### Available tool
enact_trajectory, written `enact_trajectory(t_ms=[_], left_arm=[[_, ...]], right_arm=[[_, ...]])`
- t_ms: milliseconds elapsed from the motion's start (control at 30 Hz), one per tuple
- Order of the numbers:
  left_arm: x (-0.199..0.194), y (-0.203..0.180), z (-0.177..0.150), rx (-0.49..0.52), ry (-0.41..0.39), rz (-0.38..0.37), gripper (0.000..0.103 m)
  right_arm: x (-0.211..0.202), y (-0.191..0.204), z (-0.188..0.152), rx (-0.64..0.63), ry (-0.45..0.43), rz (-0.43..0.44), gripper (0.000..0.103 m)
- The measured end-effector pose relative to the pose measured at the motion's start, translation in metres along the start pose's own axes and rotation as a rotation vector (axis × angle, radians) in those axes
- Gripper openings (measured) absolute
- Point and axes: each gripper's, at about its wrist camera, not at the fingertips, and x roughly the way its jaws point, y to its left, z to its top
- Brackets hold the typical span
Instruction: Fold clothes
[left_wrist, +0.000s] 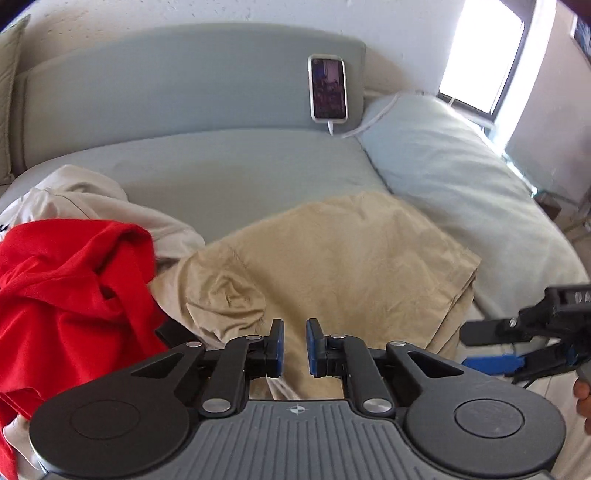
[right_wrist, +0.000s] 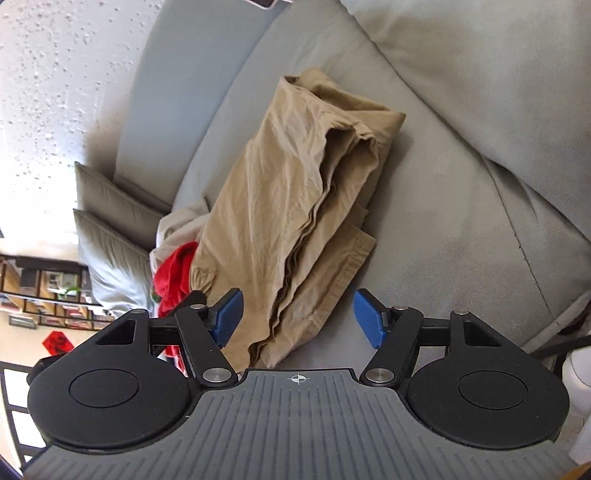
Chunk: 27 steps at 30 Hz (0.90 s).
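Note:
A tan garment (left_wrist: 332, 258) lies folded in layers on the grey-green bed sheet (left_wrist: 229, 173). My left gripper (left_wrist: 294, 332) hovers over its near part, blue pads a narrow gap apart with nothing pinched. To its left lies a crumpled red garment (left_wrist: 66, 288) on top of a white one (left_wrist: 74, 192). My right gripper (left_wrist: 463, 347) comes in from the right edge, turned on its side. In the right wrist view the right gripper (right_wrist: 297, 314) stands wide open over the near corner of the tan garment (right_wrist: 295, 192), not touching it. The red garment (right_wrist: 177, 273) peeks out beyond.
A phone (left_wrist: 328, 88) leans on the padded headboard (left_wrist: 184, 85), its white cable trailing right. A pale pillow (left_wrist: 461, 177) lies at the right, a bright window (left_wrist: 484, 55) behind it. Two grey pillows (right_wrist: 110, 221) stand at the bed's far end. A person's hand (left_wrist: 583, 398) shows at the right.

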Motion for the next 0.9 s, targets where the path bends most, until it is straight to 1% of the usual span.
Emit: enact_trajectory(t_ms=[33, 100, 133, 233, 267, 300, 367, 467, 500, 533, 567, 600, 633, 667, 700, 767, 800, 833, 900], left_arm=[[0.006, 0.003, -0.004, -0.009, 0.025, 0.005, 0.007], [0.009, 0.013, -0.009, -0.063, 0.031, -0.020, 0.007], [0.008, 0.015, -0.009, -0.079, 0.031, -0.028, 0.007], [0.008, 0.017, -0.011, -0.087, 0.028, -0.032, 0.007], [0.008, 0.016, -0.012, -0.085, 0.025, -0.029, 0.007], [0.008, 0.016, -0.012, -0.088, 0.022, -0.028, 0.007], [0.008, 0.016, -0.014, -0.109, 0.017, -0.028, 0.007], [0.006, 0.014, -0.014, -0.144, 0.012, -0.018, 0.008], [0.005, 0.012, -0.014, -0.153, 0.011, -0.013, 0.008], [0.002, 0.009, -0.014, -0.152, 0.011, -0.012, 0.008], [-0.002, 0.005, -0.014, -0.143, 0.009, -0.014, 0.008], [-0.007, 0.001, -0.015, -0.137, 0.002, -0.020, 0.008], [-0.015, -0.002, -0.015, -0.136, -0.010, -0.031, 0.008], [-0.023, -0.004, -0.016, -0.145, -0.026, -0.045, 0.013], [-0.032, -0.004, -0.016, -0.164, -0.045, -0.059, 0.022], [-0.053, 0.001, -0.017, -0.212, -0.095, -0.089, 0.031], [-0.063, 0.004, -0.016, -0.235, -0.118, -0.106, 0.032], [-0.071, 0.008, -0.016, -0.257, -0.137, -0.121, 0.033], [-0.081, 0.014, -0.014, -0.290, -0.157, -0.141, 0.043]], right_arm=[[0.004, -0.003, -0.001, 0.005, -0.004, -0.007, 0.068], [0.009, -0.012, -0.001, 0.035, -0.026, 0.026, 0.067], [0.012, -0.017, -0.001, 0.064, -0.044, 0.057, 0.069], [0.025, -0.028, 0.003, 0.125, -0.098, 0.137, 0.070], [0.030, -0.028, 0.006, 0.128, -0.119, 0.144, 0.070], [0.033, -0.024, 0.008, 0.115, -0.141, 0.142, 0.070], [0.041, -0.010, 0.010, 0.045, -0.180, 0.114, 0.072], [0.056, 0.016, 0.012, -0.091, -0.209, 0.030, 0.074], [0.061, 0.025, 0.012, -0.137, -0.213, -0.002, 0.067], [0.064, 0.034, 0.013, -0.185, -0.196, -0.048, 0.039], [0.067, 0.042, 0.014, -0.229, -0.179, -0.087, 0.023], [0.065, 0.046, 0.015, -0.244, -0.164, -0.089, 0.017], [0.064, 0.049, 0.017, -0.261, -0.151, -0.090, 0.012], [0.059, 0.054, 0.018, -0.288, -0.149, -0.086, 0.011], [0.053, 0.060, 0.017, -0.320, -0.147, -0.081, 0.010], [0.036, 0.070, 0.016, -0.376, -0.142, -0.068, 0.010], [0.027, 0.072, 0.016, -0.391, -0.128, -0.064, 0.010], [0.017, 0.071, 0.018, -0.390, -0.106, -0.059, 0.010], [-0.004, 0.055, 0.023, -0.374, -0.035, -0.052, 0.010]])
